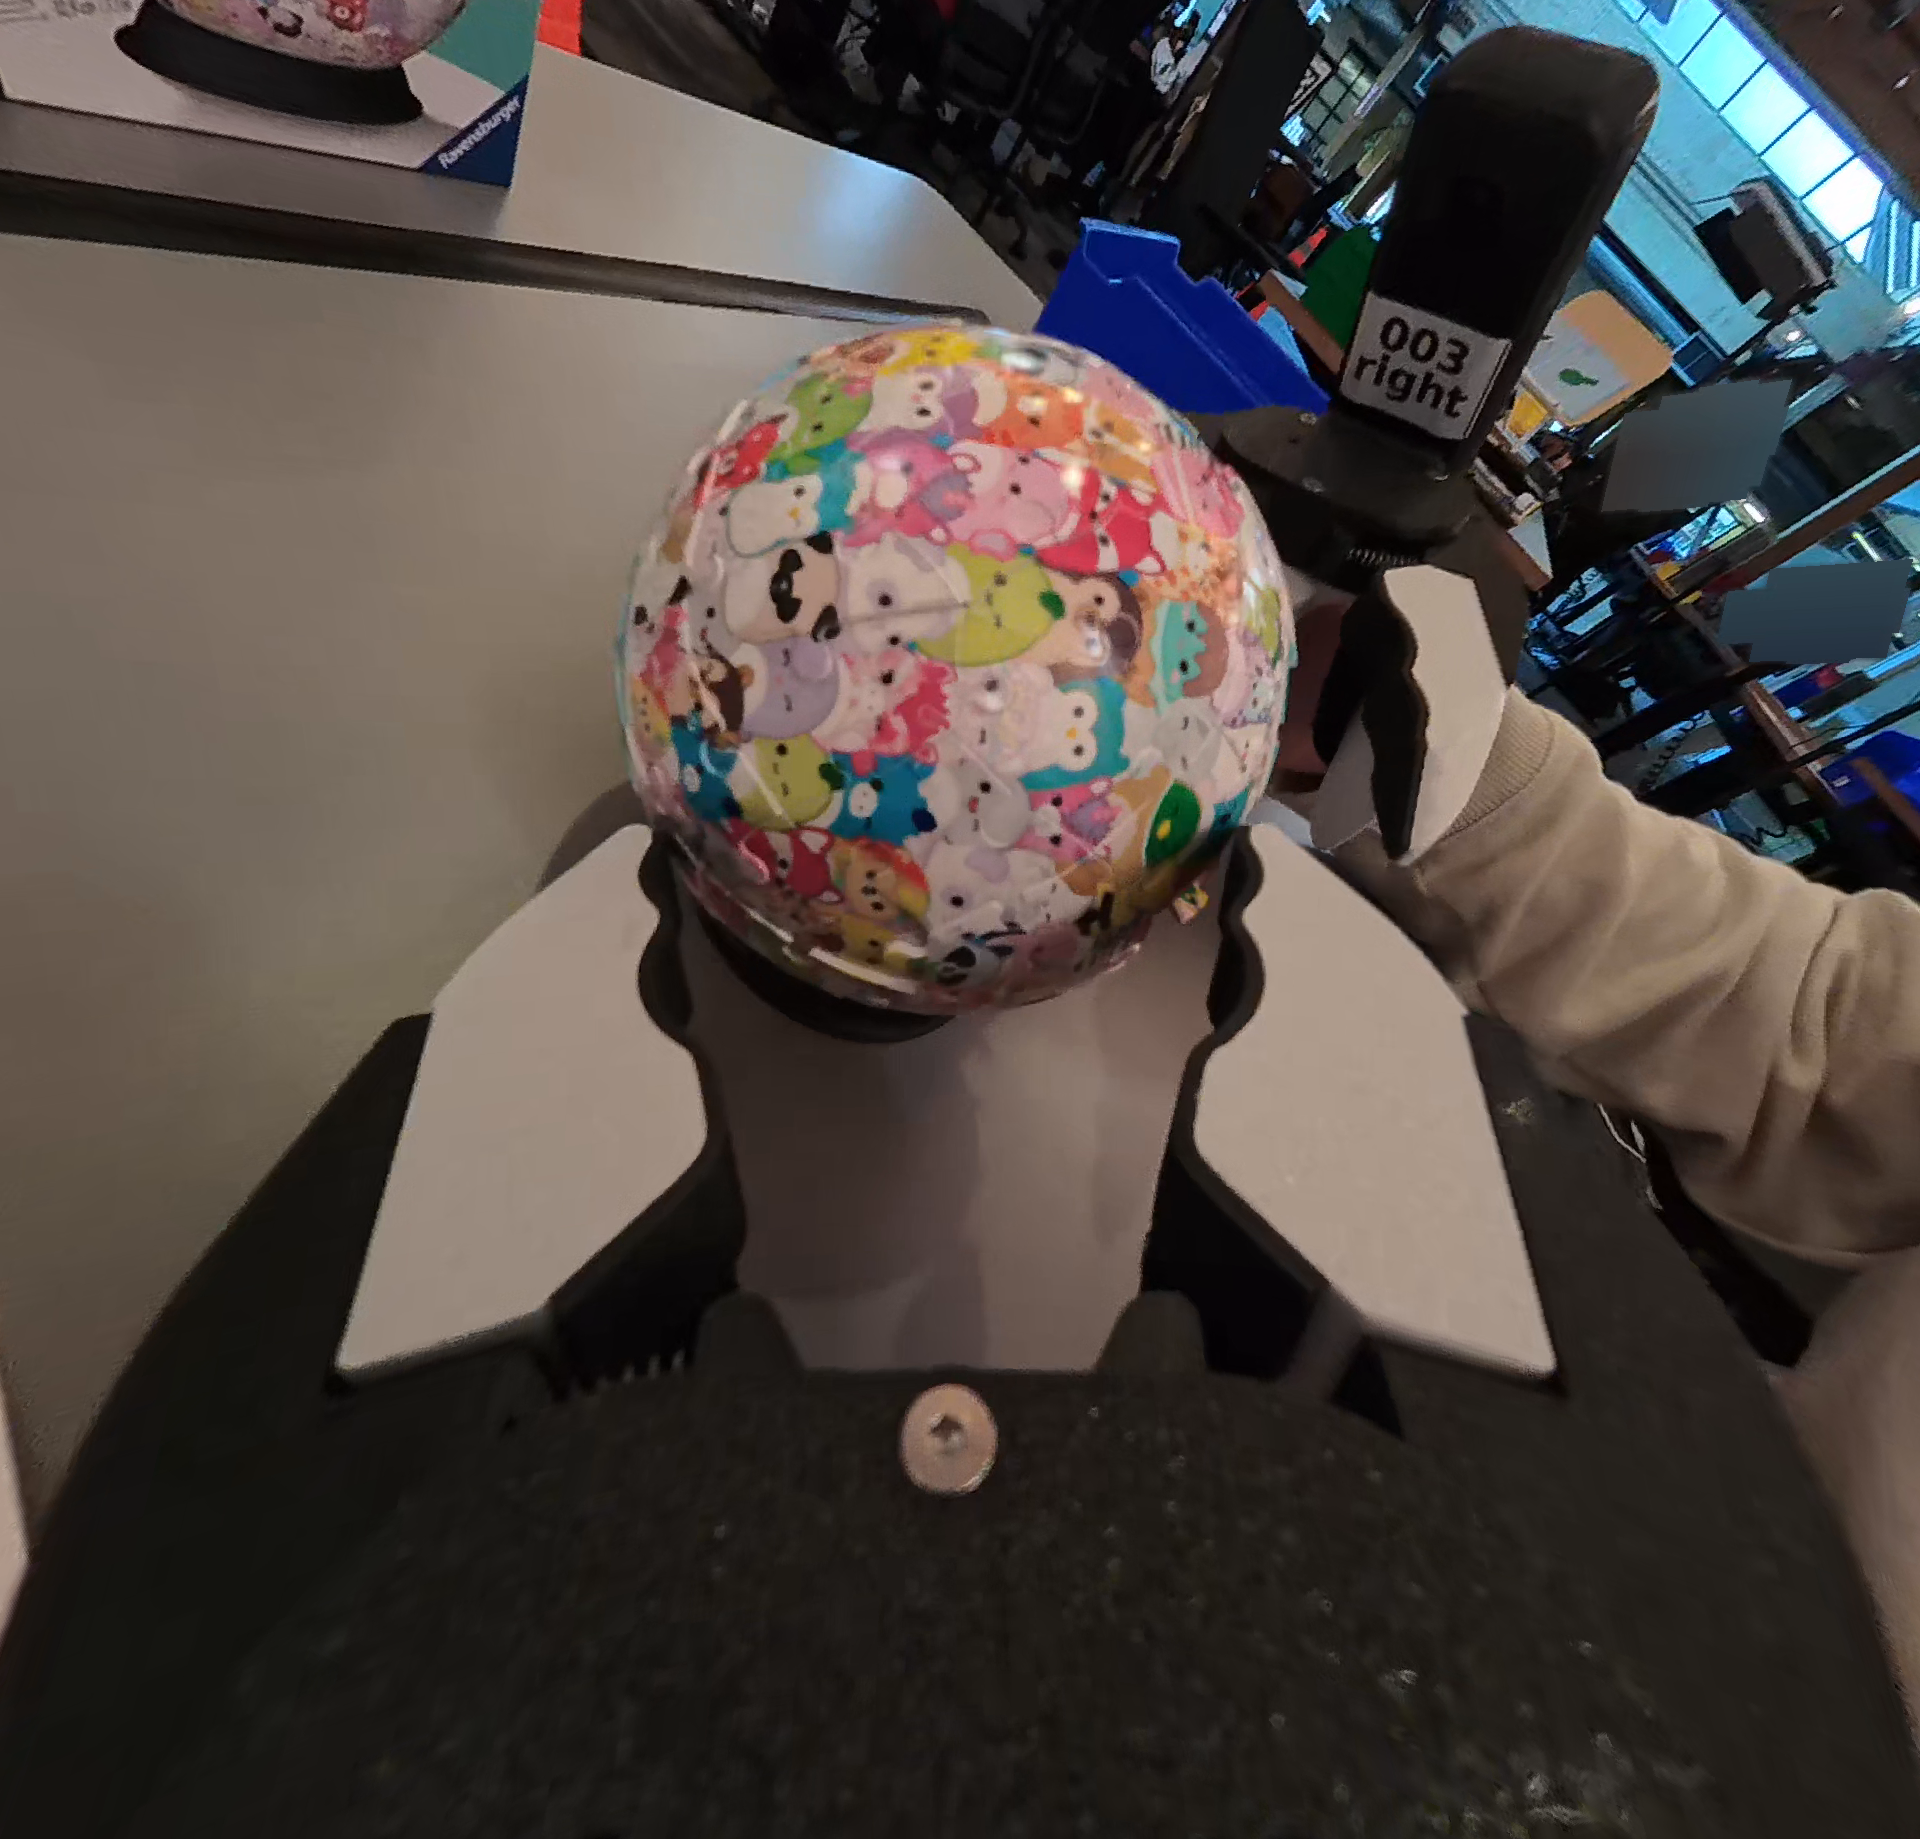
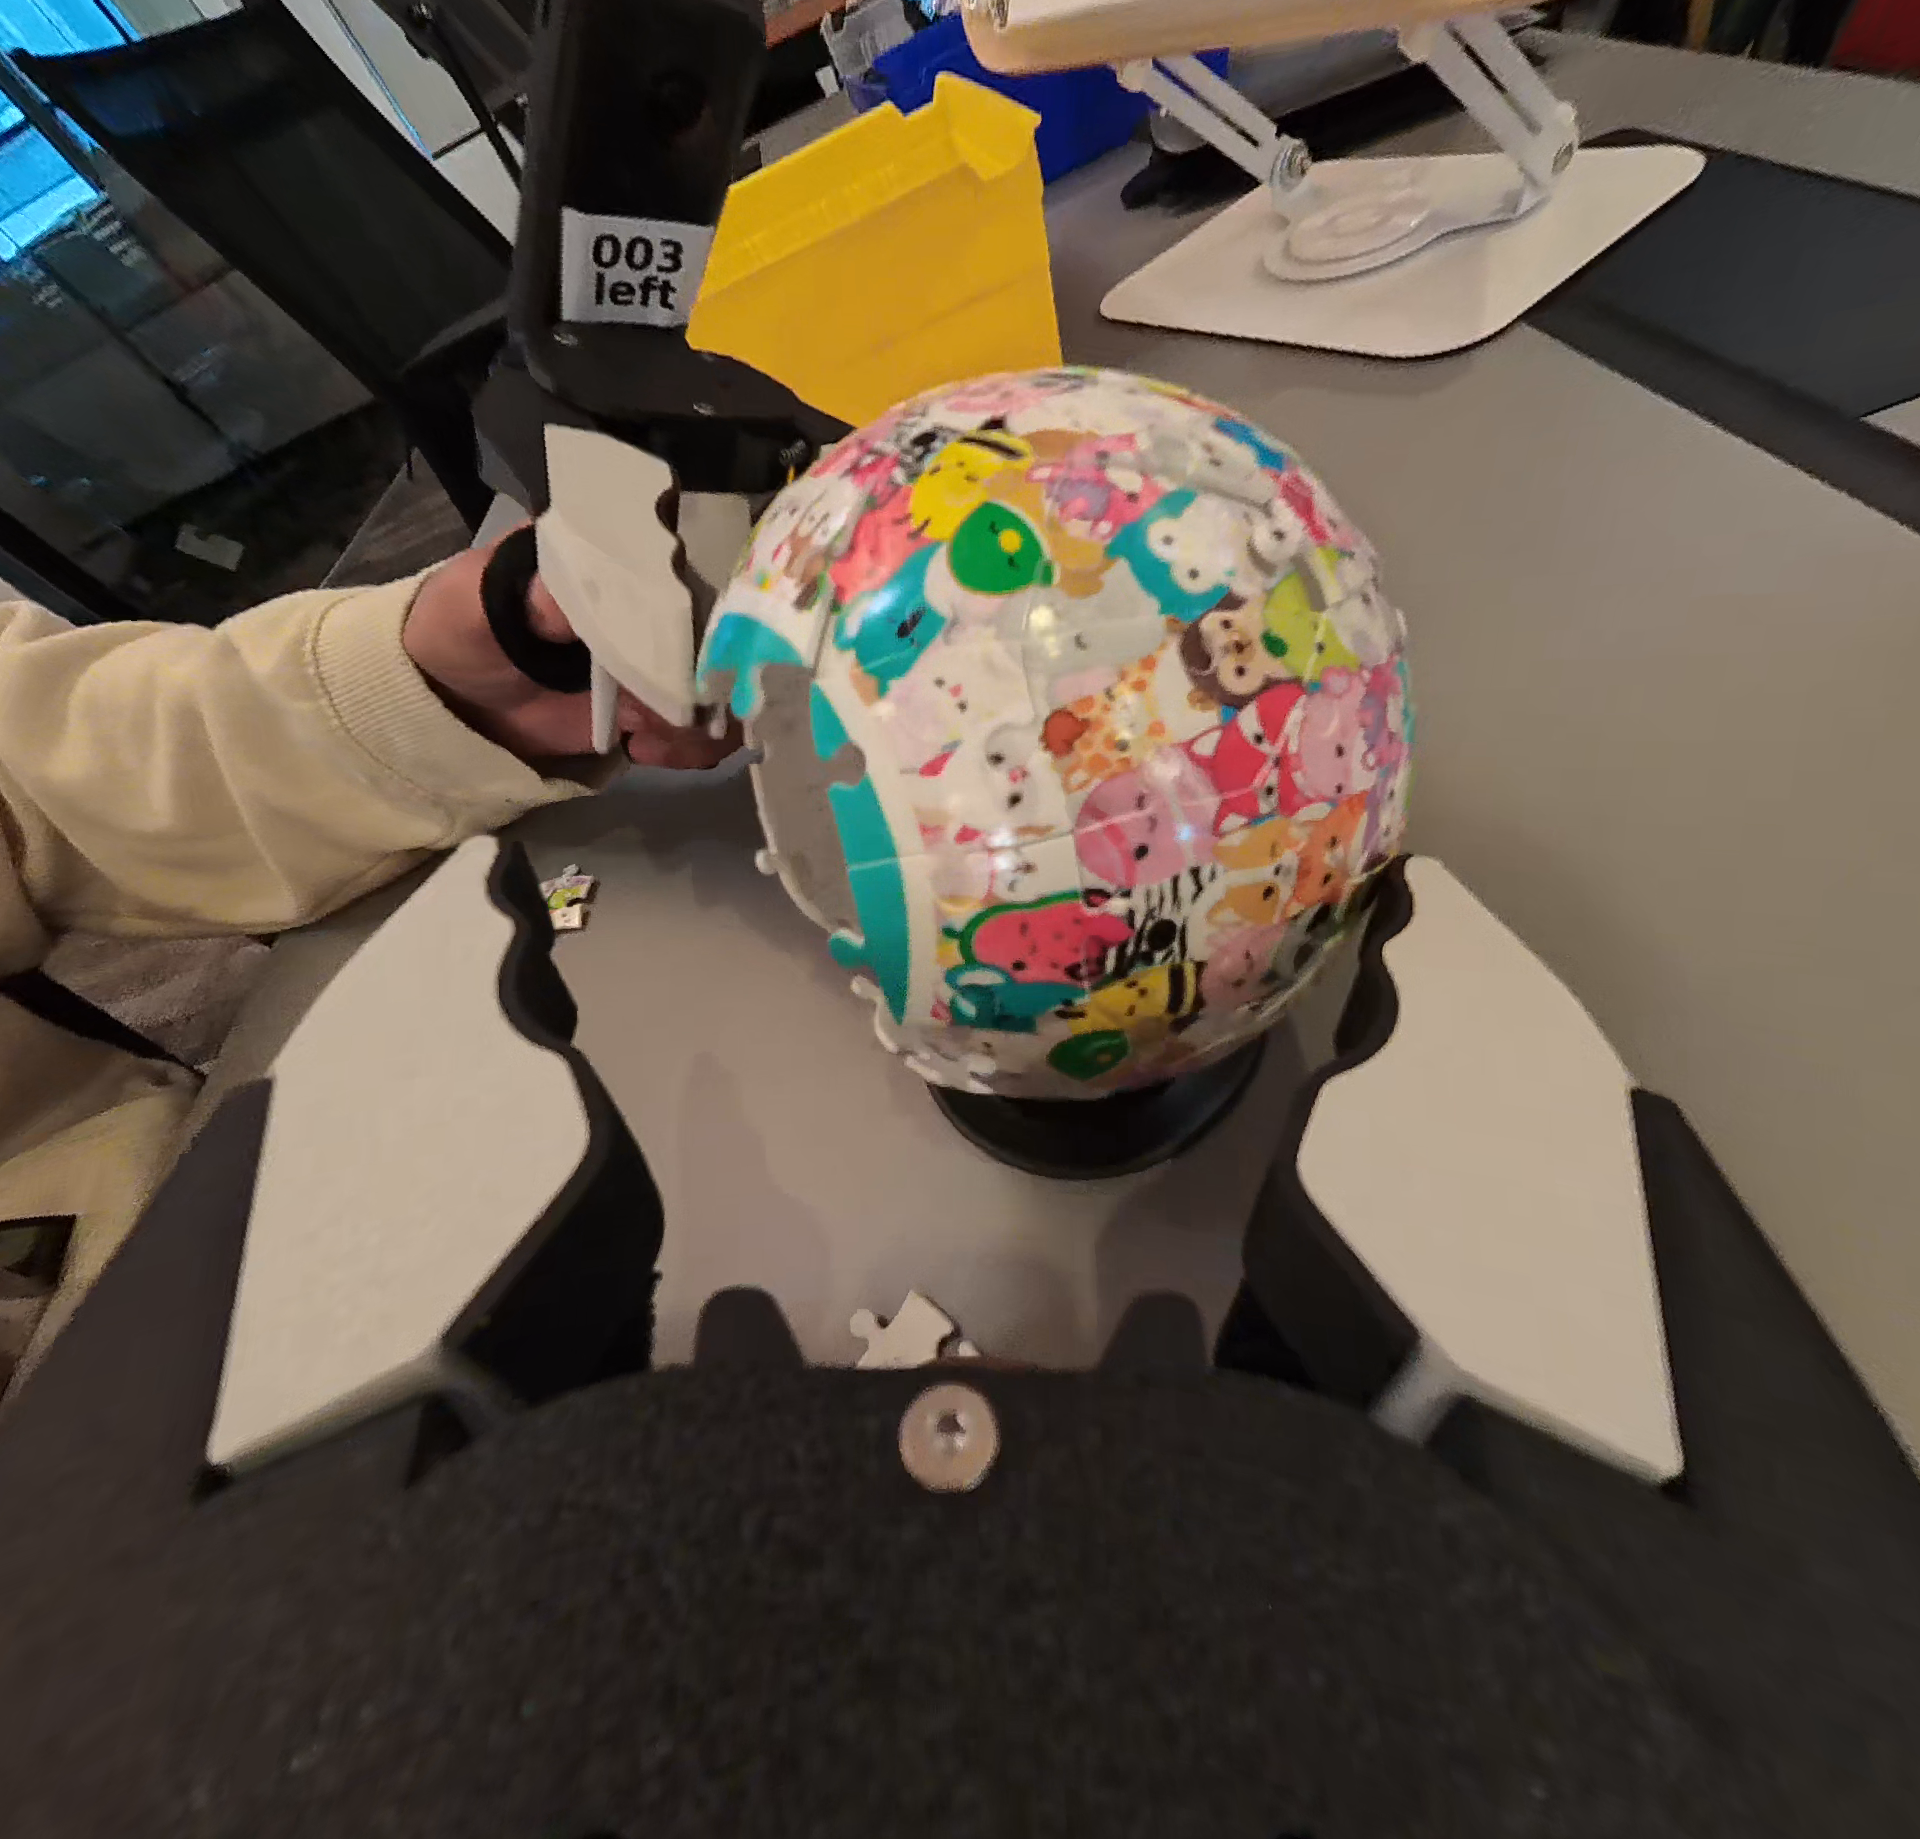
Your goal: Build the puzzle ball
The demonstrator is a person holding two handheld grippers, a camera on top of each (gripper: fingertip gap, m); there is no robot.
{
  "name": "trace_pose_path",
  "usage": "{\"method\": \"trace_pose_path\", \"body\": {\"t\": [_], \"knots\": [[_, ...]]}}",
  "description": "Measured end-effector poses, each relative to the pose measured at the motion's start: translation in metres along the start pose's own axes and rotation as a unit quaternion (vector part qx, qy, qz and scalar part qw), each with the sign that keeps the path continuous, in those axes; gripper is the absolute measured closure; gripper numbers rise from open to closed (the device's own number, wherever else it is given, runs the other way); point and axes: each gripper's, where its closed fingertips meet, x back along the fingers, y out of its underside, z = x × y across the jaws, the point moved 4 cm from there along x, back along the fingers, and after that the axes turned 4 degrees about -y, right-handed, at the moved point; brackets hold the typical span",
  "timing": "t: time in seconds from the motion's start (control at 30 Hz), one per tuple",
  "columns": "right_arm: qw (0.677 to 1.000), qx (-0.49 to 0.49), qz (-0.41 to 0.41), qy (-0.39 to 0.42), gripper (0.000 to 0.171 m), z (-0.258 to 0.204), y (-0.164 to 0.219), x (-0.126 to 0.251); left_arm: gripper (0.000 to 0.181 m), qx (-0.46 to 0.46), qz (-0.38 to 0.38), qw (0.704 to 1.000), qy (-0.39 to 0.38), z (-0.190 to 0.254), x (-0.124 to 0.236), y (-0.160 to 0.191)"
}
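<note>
The colourful puzzle ball (image 1: 956, 667) sits on a black ring stand (image 1: 831, 1015) on the grey table. My left gripper (image 1: 940, 854) is open, its fingers flanking the ball's lower part. In the right wrist view the ball (image 2: 1091, 709) has a gap (image 2: 790, 781) on its left side with a jagged edge, and the left gripper's fingers (image 2: 623, 584) stand right beside that gap. My right gripper (image 2: 951, 880) is open wide, with the ball between its fingers, close to the right finger. Loose pieces lie on the table: a small one (image 2: 566, 896) and a white-backed one (image 2: 904, 1332).
A yellow bin (image 2: 883, 262) stands behind the ball and a blue bin (image 1: 1164, 324) at the table's edge. The puzzle box (image 1: 260, 23) stands at the back left. A white stand base (image 2: 1403, 241) is at the far right. Cream sleeves (image 1: 1610, 1010) hold both grippers.
</note>
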Motion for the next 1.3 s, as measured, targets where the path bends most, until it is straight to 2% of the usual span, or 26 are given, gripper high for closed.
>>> {"method": "trace_pose_path", "body": {"t": [0.4,0.57,0.67,0.8,0.87,0.9,0.93,1.0,1.03,1.1,1.23,1.3], "knots": [[0.999,0.041,-0.018,0.022,0.033,-0.007,0.011,0.009,0.086,-0.002,0.005,1.000,0.017,0.009,0.001,0.002],[0.989,0.099,-0.068,0.086,0.037,-0.011,0.024,0.032,0.085,0.003,0.003,1.000,0.023,0.016,0.008,0.006],[0.983,0.127,-0.054,0.123,0.053,-0.029,0.028,0.056,0.087,-0.013,-0.004,1.000,0.008,0.020,0.020,0.010],[0.978,0.148,-0.024,0.141,0.098,-0.065,0.040,0.067,0.101,-0.027,-0.012,1.000,0.009,0.037,0.034,0.020],[0.975,0.163,-0.034,0.149,0.090,-0.076,0.047,0.064,0.102,-0.043,-0.017,0.999,-0.004,0.043,0.038,0.028],[0.973,0.172,-0.059,0.140,0.083,-0.079,0.052,0.060,0.099,-0.052,-0.022,0.998,-0.017,0.043,0.037,0.031],[0.967,0.186,-0.091,0.148,0.083,-0.075,0.055,0.058,0.095,-0.059,-0.029,0.997,-0.032,0.040,0.036,0.033],[0.958,0.202,-0.091,0.183,0.080,-0.057,0.048,0.059,0.093,-0.060,-0.038,0.997,-0.041,0.033,0.030,0.032],[0.961,0.196,-0.078,0.176,0.079,-0.049,0.044,0.057,0.091,-0.059,-0.039,0.997,-0.038,0.030,0.027,0.030],[0.965,0.181,-0.099,0.163,0.066,-0.027,0.044,0.050,0.087,-0.072,-0.051,0.995,-0.046,0.019,0.021,0.030],[0.929,0.259,-0.194,0.179,0.058,0.012,0.055,0.033,0.076,-0.134,-0.095,0.985,-0.046,0.005,0.007,0.033],[0.918,0.295,-0.218,0.152,0.058,0.018,0.060,0.023,0.075,-0.165,-0.117,0.979,-0.039,0.003,0.004,0.035]]}}
